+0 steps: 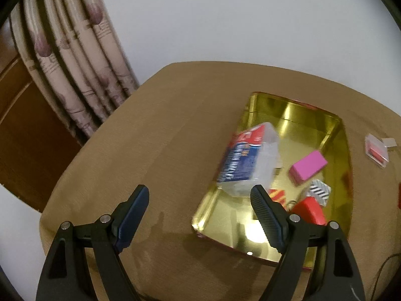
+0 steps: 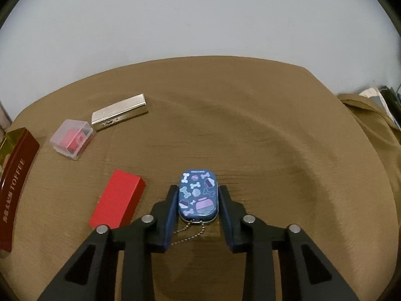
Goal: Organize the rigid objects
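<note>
Right wrist view is showing the right gripper (image 2: 198, 198) closing on the small blue bone-patterned tin (image 2: 198, 195) at lower centre, probably heading for the gold metal tray (image 1: 295, 115) next, while the left gripper (image 1: 200, 213) is hanging wide open, empty.

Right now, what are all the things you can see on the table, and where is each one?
Gold metal tray with dark red TOFFEE side: 1, on the brown tablecloth.
Clear plastic box with blue-red label: 1, in tray.
Pink block: 1, in tray.
Red block: 1, in tray.
Black-white striped piece: 1, in tray.
Clear case with red insert: 1, beside tray.
Silver metal bar: 1, behind case.
Flat red box: 1, left of tin.
Blue tin with bone pictures, ball chain: 1, between right gripper's fingers.
Floral curtain: 1, left.
Left gripper: open, empty.
Right gripper: around tin.
</note>
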Motion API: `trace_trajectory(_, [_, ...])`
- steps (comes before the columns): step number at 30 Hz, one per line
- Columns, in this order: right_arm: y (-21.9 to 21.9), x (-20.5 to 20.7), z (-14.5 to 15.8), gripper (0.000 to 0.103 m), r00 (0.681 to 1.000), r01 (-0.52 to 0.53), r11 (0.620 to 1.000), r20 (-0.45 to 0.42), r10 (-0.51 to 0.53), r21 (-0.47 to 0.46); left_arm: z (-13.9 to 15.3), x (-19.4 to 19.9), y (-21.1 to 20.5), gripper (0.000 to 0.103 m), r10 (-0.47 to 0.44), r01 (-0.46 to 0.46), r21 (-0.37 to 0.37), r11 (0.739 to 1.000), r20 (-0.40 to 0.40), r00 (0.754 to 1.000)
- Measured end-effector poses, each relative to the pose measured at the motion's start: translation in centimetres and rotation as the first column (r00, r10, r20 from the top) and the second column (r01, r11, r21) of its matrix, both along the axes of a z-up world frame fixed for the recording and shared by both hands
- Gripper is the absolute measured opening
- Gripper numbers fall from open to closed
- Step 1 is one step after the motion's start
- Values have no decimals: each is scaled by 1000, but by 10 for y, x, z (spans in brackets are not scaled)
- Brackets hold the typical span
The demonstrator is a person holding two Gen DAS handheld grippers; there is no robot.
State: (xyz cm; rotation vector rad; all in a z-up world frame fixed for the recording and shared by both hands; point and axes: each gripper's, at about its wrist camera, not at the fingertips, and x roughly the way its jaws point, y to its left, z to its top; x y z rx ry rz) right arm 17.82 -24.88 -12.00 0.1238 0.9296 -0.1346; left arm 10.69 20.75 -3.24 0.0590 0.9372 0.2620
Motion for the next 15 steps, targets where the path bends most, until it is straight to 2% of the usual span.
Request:
trace_trajectory(4, [0,-3,-2,31,1000,-24,999,13,24,-34,0,-5,-23,81,-85,85,-15,996,-10,996])
trace_trajectory(8, [-7,-5,-2,31,1000,-25,998,13,26,-63,4,-11,-62,81,-184,184,5,983,-5,983])
trace_trajectory(11, [-23,-4,0,31,1000,-15,997,10,16,-70,5,-14,-99,81,-264,264,-1,965,-6,965])
trace_trajectory(15, [-42,-12,2,31,1000,4,997,7,-3,-83,0,-14,-157,81,-378,376,-50,925,-29,925])
